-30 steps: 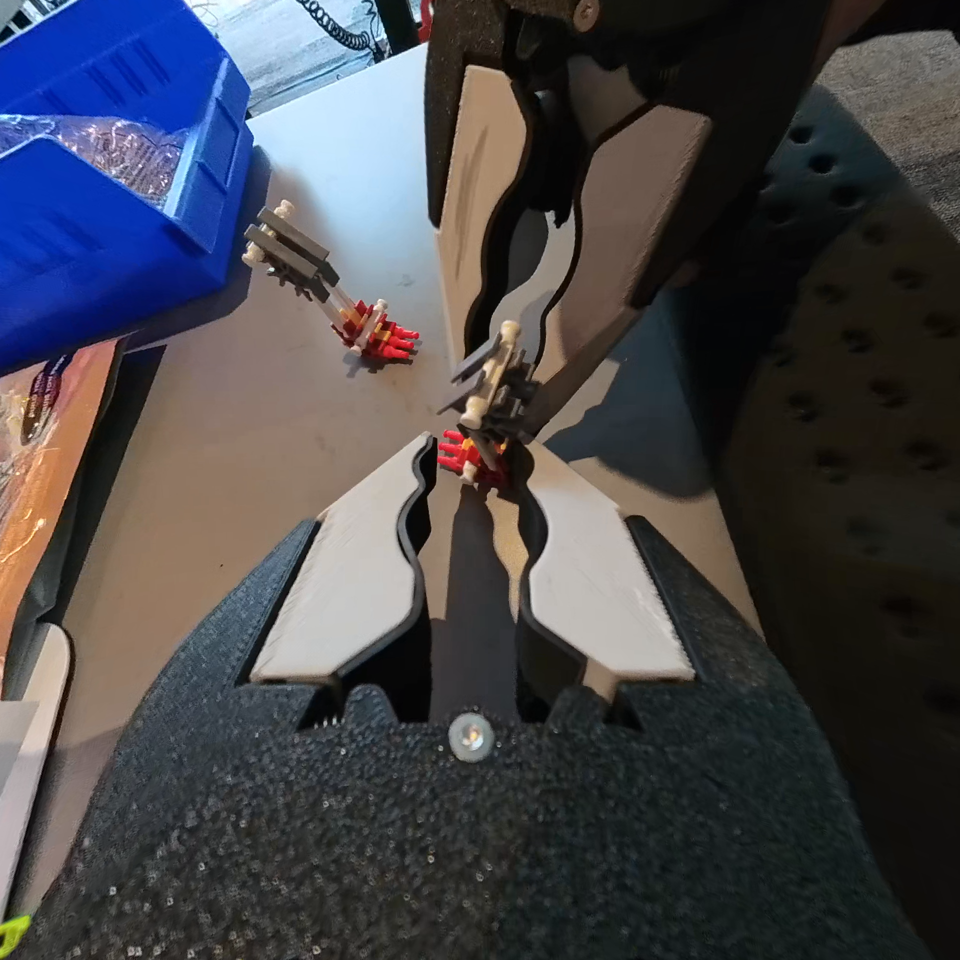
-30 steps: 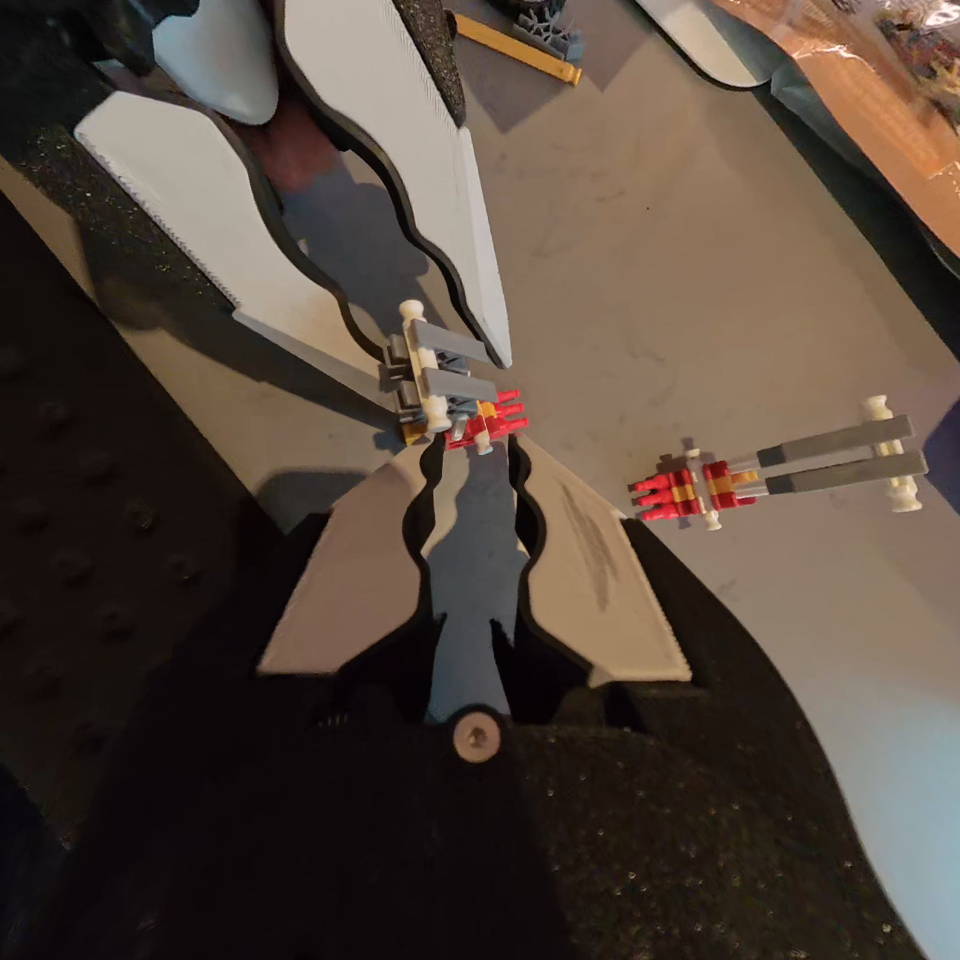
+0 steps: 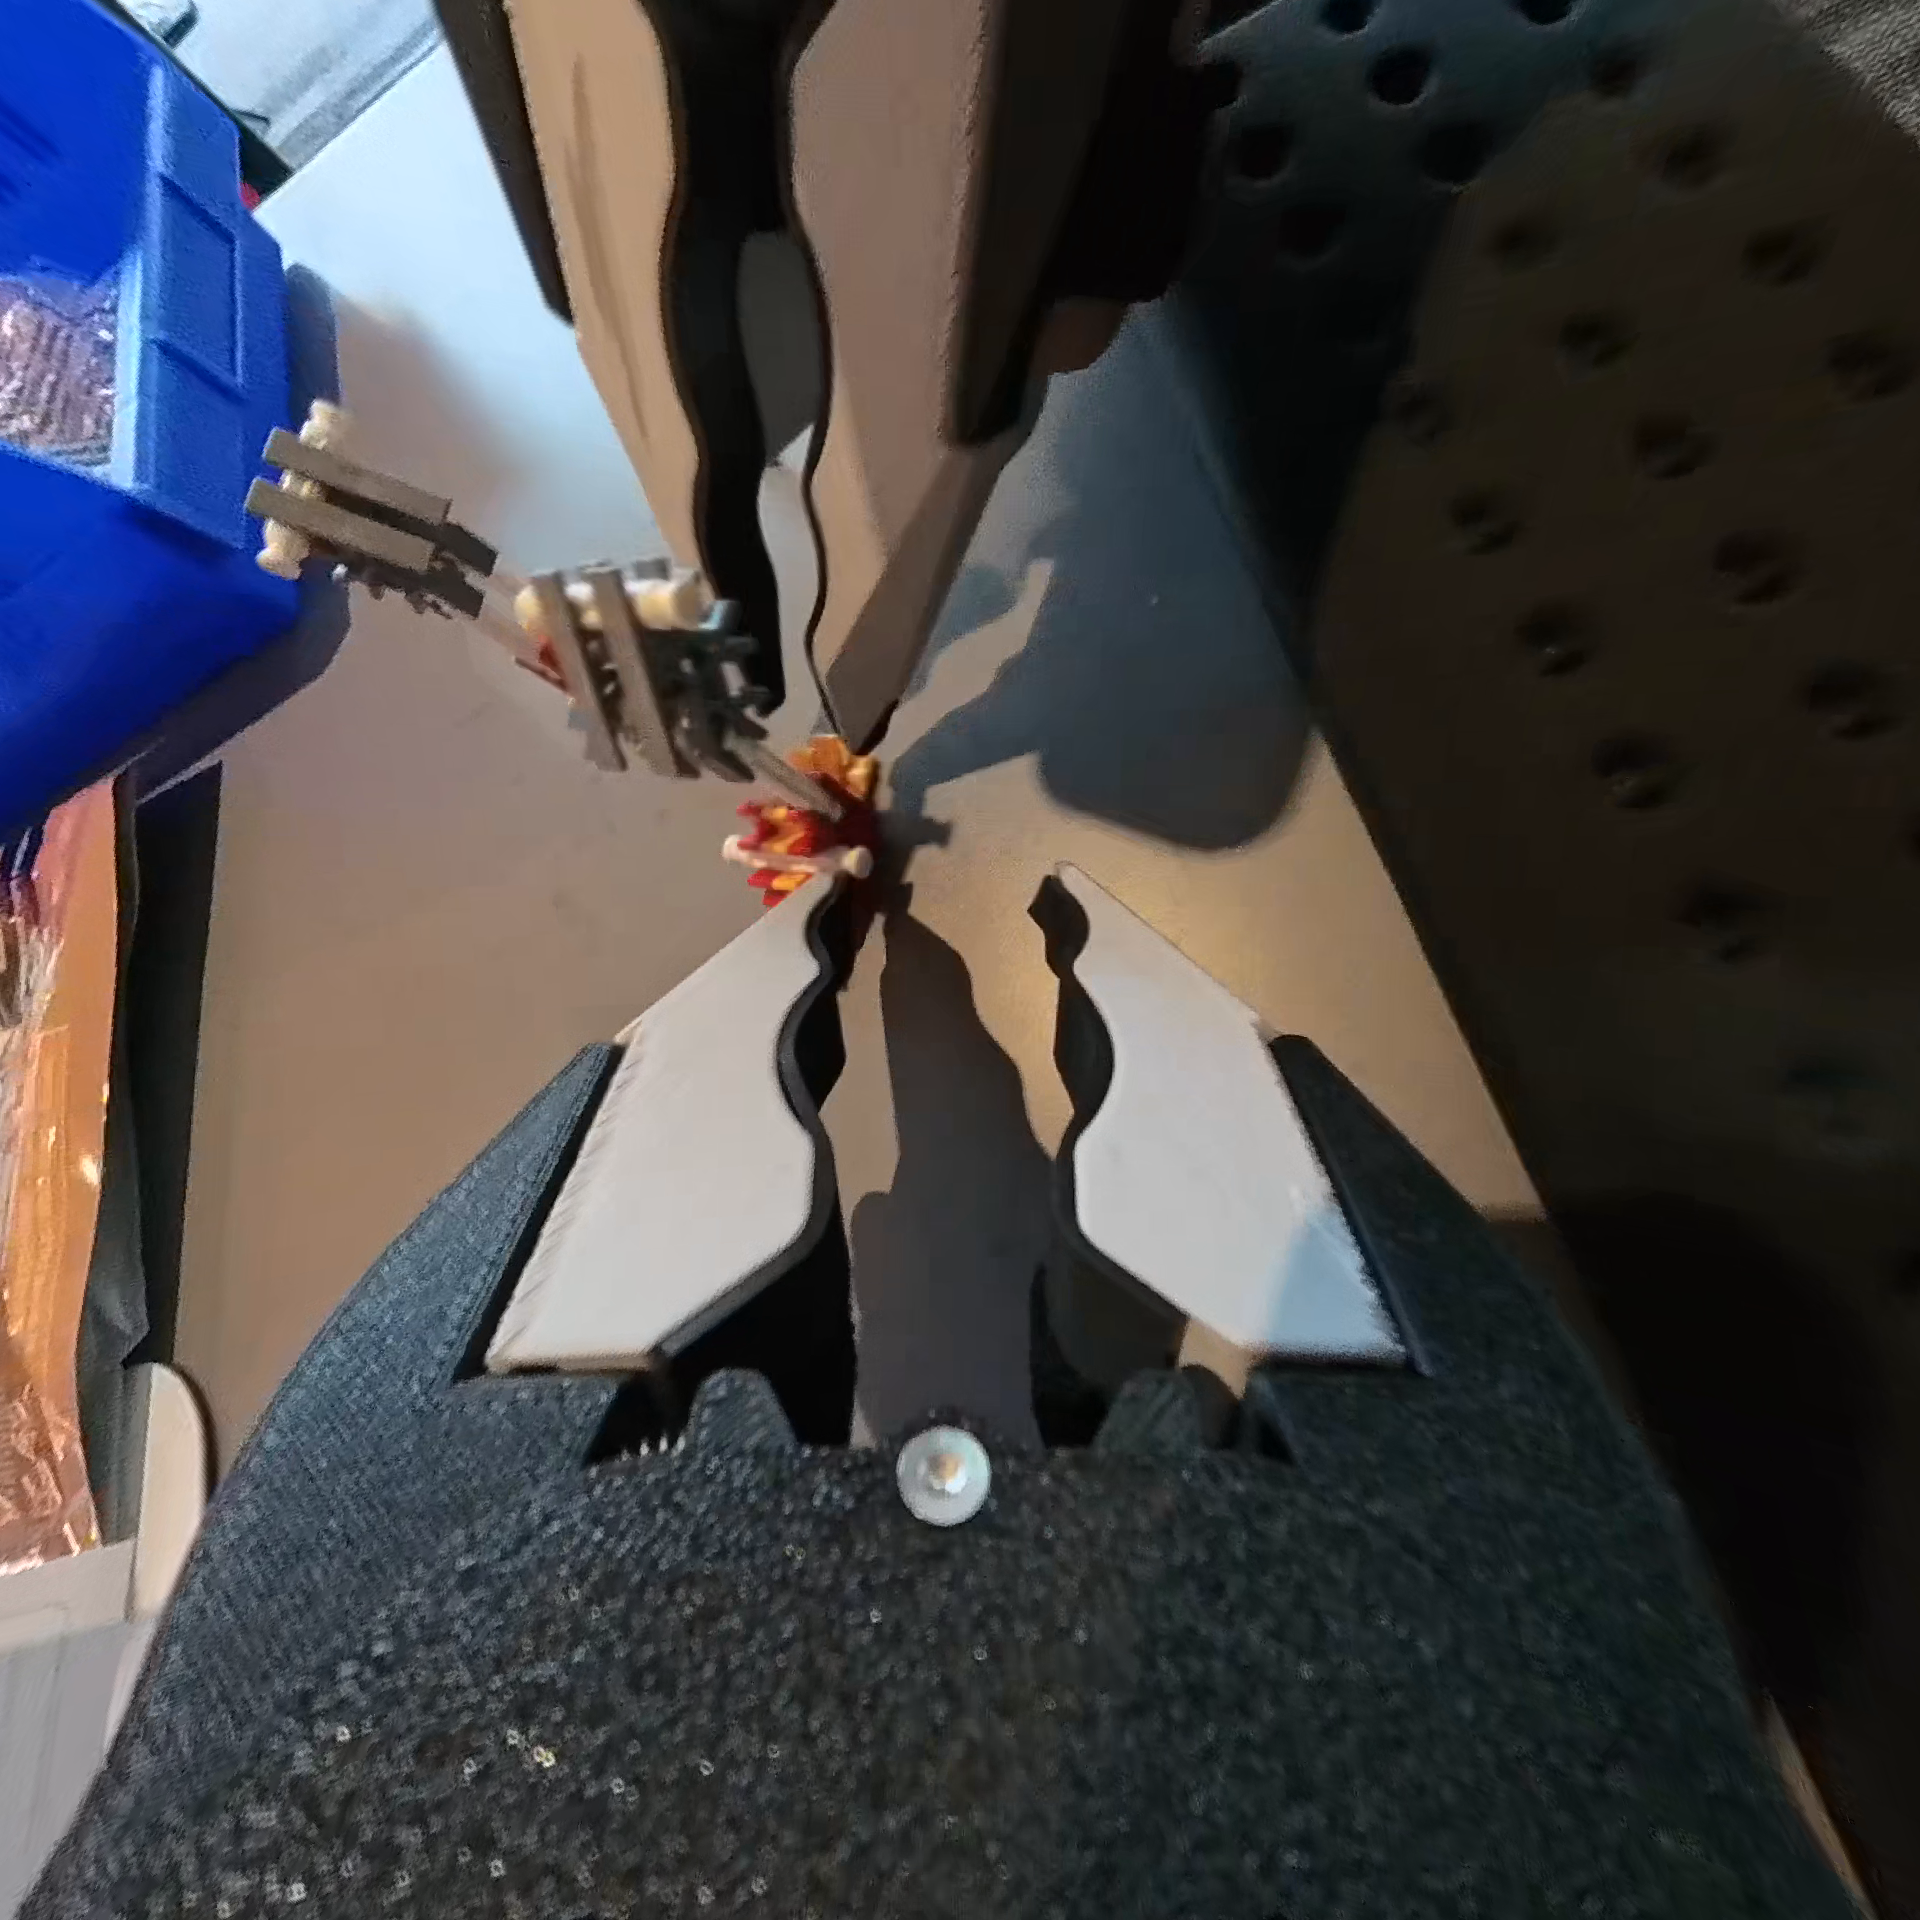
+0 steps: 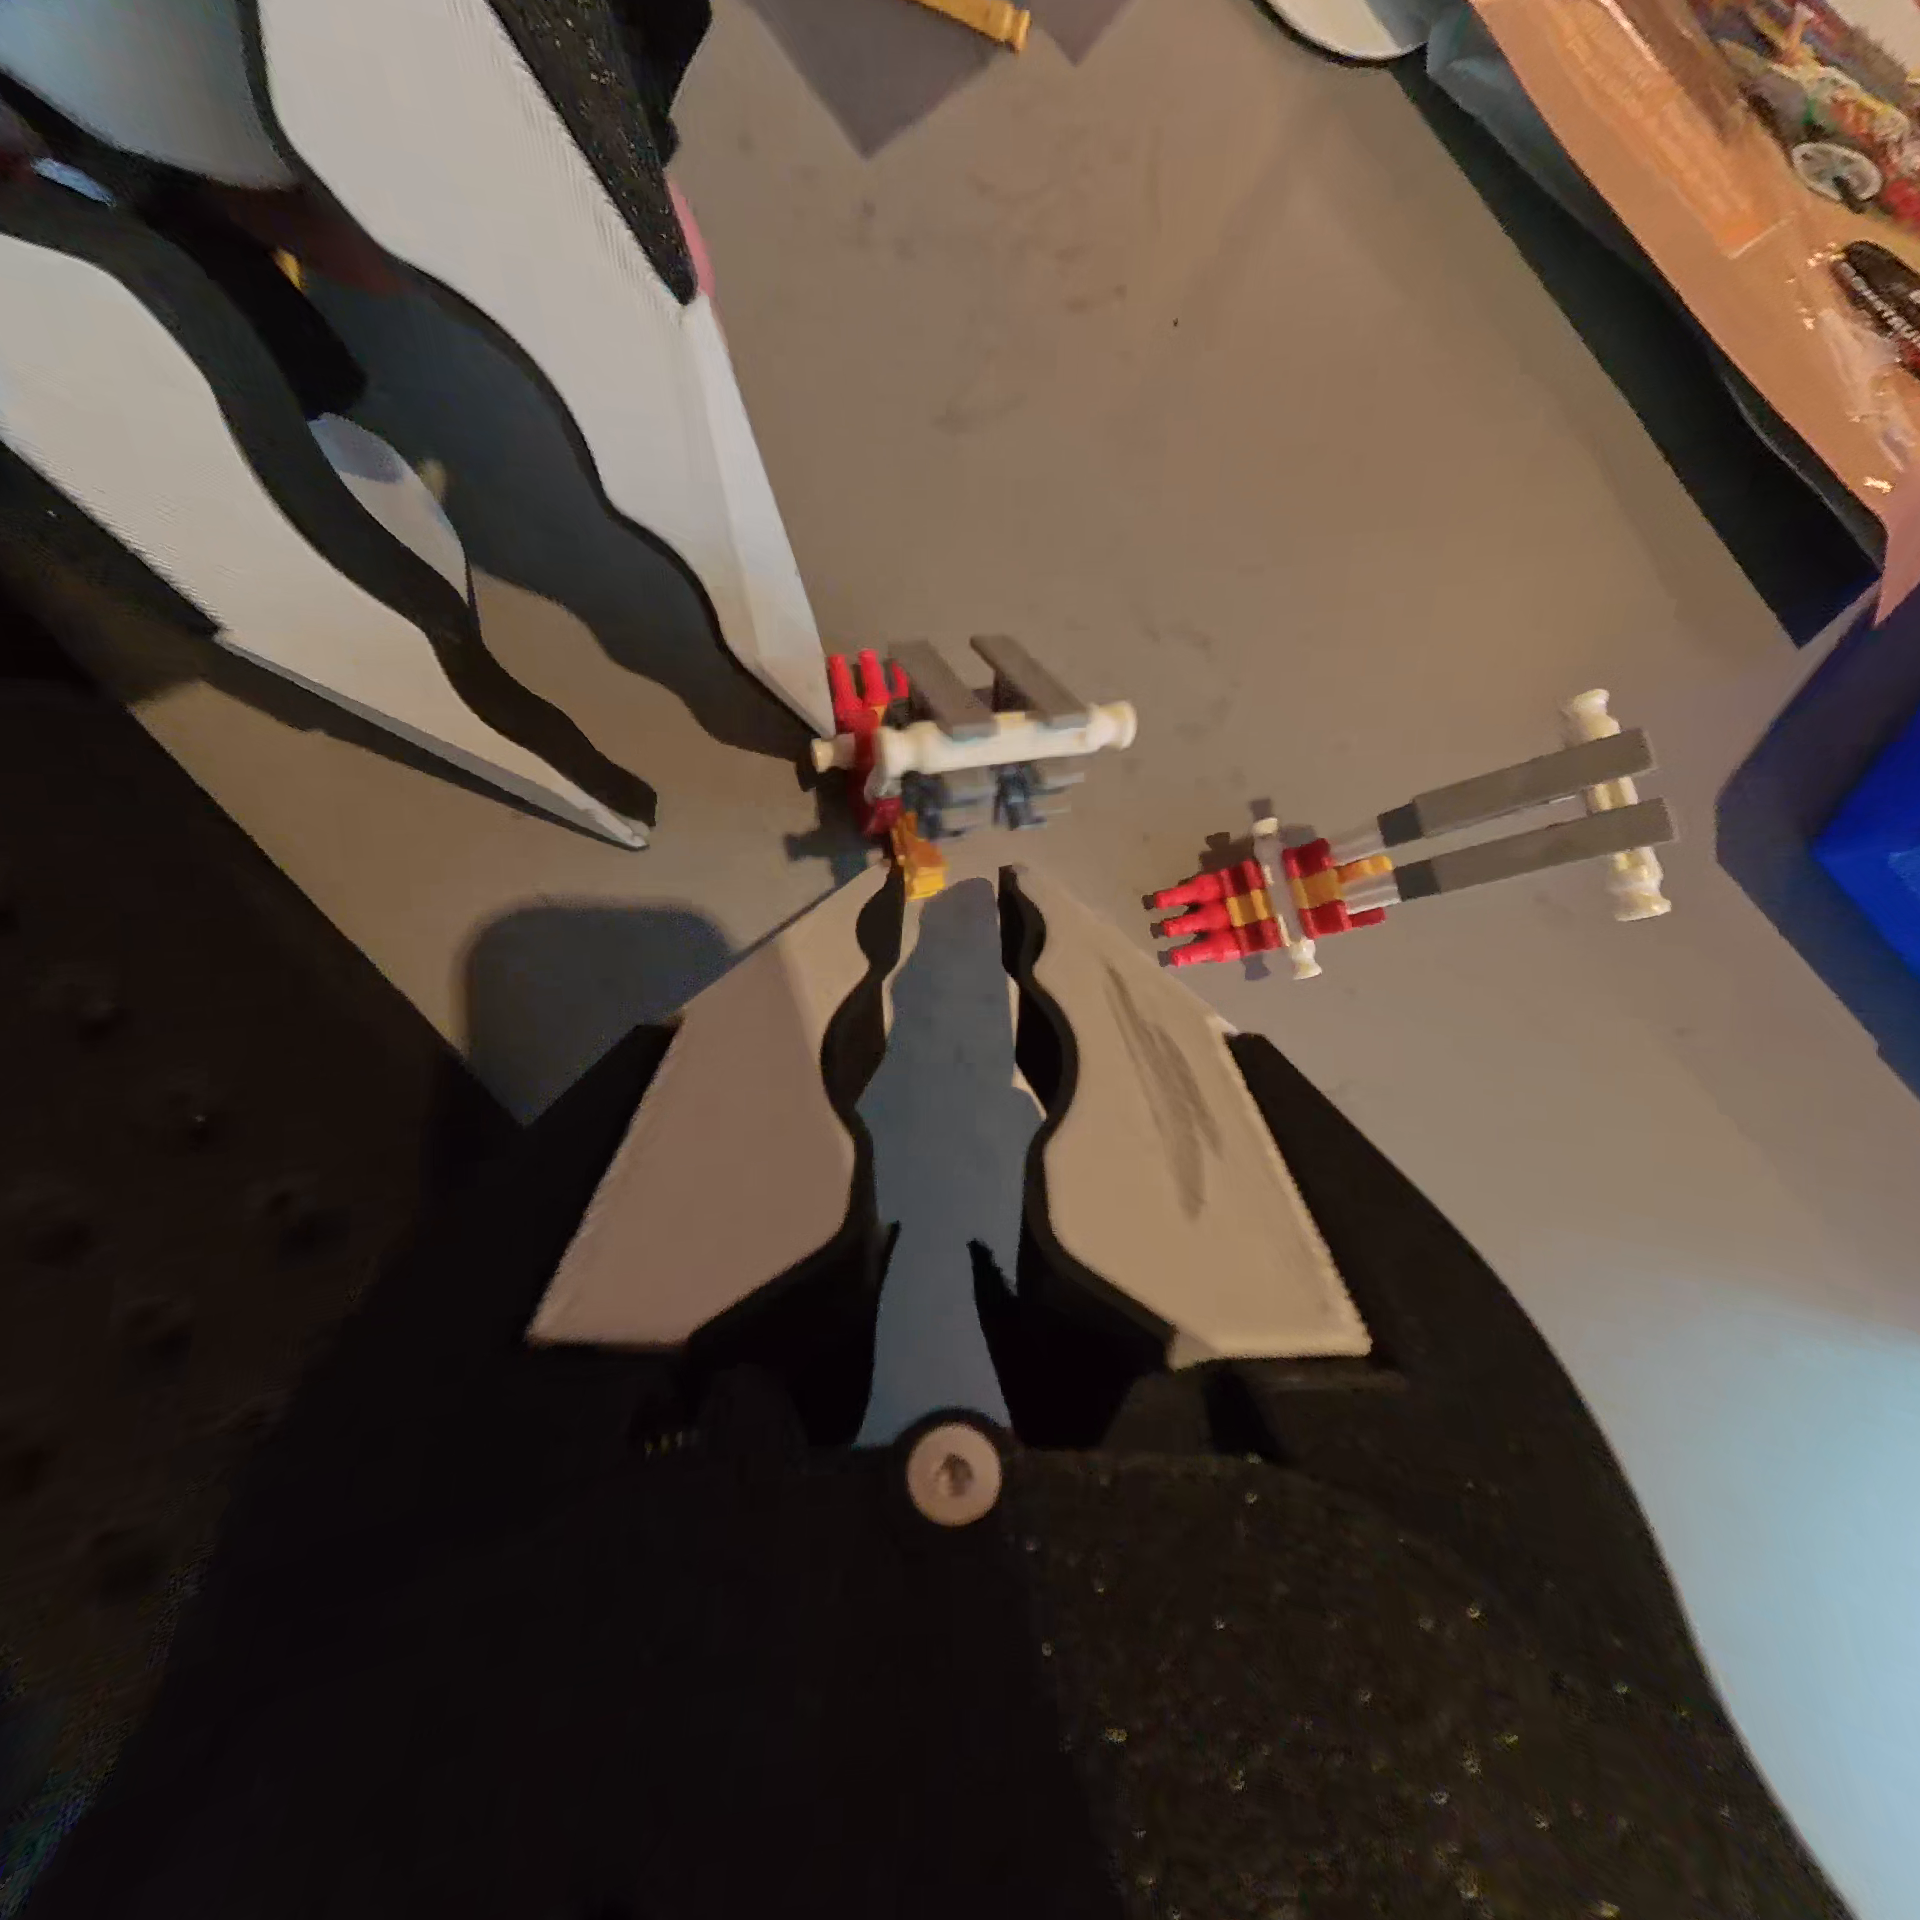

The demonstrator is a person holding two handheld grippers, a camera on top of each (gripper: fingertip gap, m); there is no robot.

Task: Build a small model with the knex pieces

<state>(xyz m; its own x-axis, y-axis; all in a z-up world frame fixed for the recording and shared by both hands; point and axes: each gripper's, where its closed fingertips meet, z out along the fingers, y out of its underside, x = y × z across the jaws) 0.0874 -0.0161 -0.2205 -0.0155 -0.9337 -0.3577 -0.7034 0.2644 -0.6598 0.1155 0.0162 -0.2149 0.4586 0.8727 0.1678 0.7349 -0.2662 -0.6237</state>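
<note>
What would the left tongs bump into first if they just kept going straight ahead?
Probably the small brick assembly standing on the grey table: its red and orange end sits right at the left tongs' tips, slightly to one side. Just beyond it are the right tongs, pointing back. Depth is hard to judge.

Grey surface, scuffed. Second brick assembly of red, yellow and grey pieces lying flat, near blue bin. Clear crinkled bag inside the bin. Orange printed packaging at surface edge. Yellow strip at far edge. Dark perforated panel beside surface.
</note>
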